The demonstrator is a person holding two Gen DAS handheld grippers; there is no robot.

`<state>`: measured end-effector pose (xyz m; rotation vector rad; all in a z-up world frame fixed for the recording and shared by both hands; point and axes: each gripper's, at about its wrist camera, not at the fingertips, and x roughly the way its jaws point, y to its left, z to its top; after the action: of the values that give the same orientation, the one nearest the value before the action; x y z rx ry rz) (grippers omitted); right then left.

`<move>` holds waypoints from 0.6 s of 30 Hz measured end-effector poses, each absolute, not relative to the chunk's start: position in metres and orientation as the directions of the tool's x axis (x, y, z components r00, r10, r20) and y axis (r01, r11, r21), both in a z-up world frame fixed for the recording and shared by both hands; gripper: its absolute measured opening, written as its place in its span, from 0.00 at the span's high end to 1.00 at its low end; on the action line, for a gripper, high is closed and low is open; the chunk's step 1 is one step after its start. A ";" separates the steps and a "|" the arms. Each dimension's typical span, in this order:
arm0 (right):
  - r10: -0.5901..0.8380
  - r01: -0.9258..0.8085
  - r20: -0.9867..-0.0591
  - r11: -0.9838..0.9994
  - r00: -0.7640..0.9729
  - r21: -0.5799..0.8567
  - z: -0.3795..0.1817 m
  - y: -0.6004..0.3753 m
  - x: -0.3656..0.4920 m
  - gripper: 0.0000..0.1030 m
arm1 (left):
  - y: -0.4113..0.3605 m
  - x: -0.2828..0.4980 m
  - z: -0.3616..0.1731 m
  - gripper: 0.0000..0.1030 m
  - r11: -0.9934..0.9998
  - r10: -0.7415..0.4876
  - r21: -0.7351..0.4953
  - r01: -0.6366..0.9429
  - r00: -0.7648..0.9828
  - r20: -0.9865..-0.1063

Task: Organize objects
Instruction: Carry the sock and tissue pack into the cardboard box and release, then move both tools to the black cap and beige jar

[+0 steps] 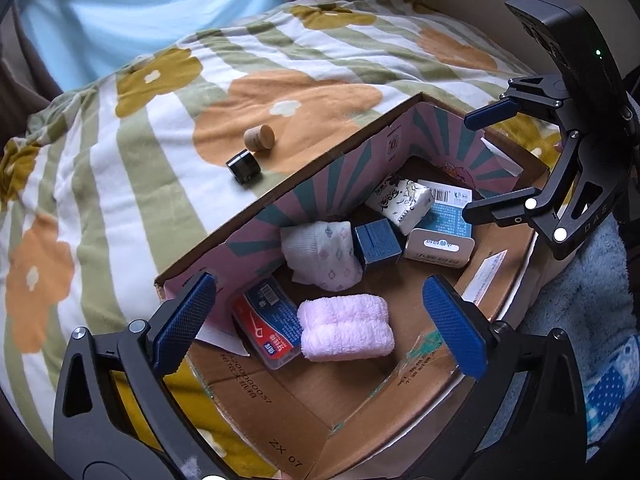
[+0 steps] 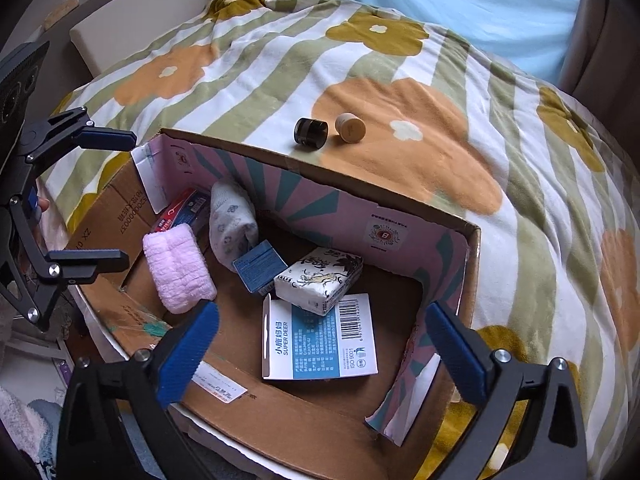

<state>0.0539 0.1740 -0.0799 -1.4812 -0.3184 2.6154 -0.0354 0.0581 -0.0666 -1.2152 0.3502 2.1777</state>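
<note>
Both tongs, the left tongs (image 1: 320, 322) and the right tongs (image 2: 324, 350), hang with jaws wide apart and empty over the open brown cardboard box with pink-printed inner walls (image 2: 332, 204). That box already holds the folded pink fluffy towel (image 1: 345, 328) and several packets. The small black round jar (image 2: 311, 133) and the short cork-coloured wooden cylinder (image 2: 350, 127) lie just beside each other on the flowered striped blanket of the bed (image 2: 400, 152), outside the far wall of the box. I think both can roll away on the soft cloth if a finger pushes one while closing, and reaching over may bend or tip the thin wall.
</note>
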 end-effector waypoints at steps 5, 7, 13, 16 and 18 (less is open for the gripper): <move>0.201 0.006 -0.833 -0.971 -0.515 -0.238 -0.079 0.174 0.055 0.00 | 0.055 -0.035 -0.063 0.00 -0.778 0.395 -0.078 -0.623 -0.390 -0.832; 0.202 0.005 -0.834 -0.971 -0.514 -0.239 -0.080 0.174 0.055 0.00 | 0.055 -0.034 -0.062 0.00 -0.779 0.392 -0.074 -0.623 -0.391 -0.833; 0.195 0.044 -0.840 -0.967 -0.506 -0.251 -0.084 0.171 0.054 0.00 | 0.053 -0.034 -0.063 0.00 -0.779 0.391 -0.073 -0.623 -0.392 -0.833; 0.175 0.084 -0.843 -0.964 -0.509 -0.251 -0.084 0.170 0.053 0.00 | 0.052 -0.035 -0.063 0.00 -0.779 0.390 -0.070 -0.623 -0.395 -0.832; 0.106 0.203 -0.837 -0.947 -0.538 -0.250 -0.083 0.169 0.051 0.00 | 0.052 -0.035 -0.062 0.00 -0.780 0.390 -0.069 -0.622 -0.396 -0.831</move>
<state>0.0510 0.1689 -0.0835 -1.5356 -0.5148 2.7573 -0.0350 0.0516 -0.0623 -1.2071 0.3371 2.1852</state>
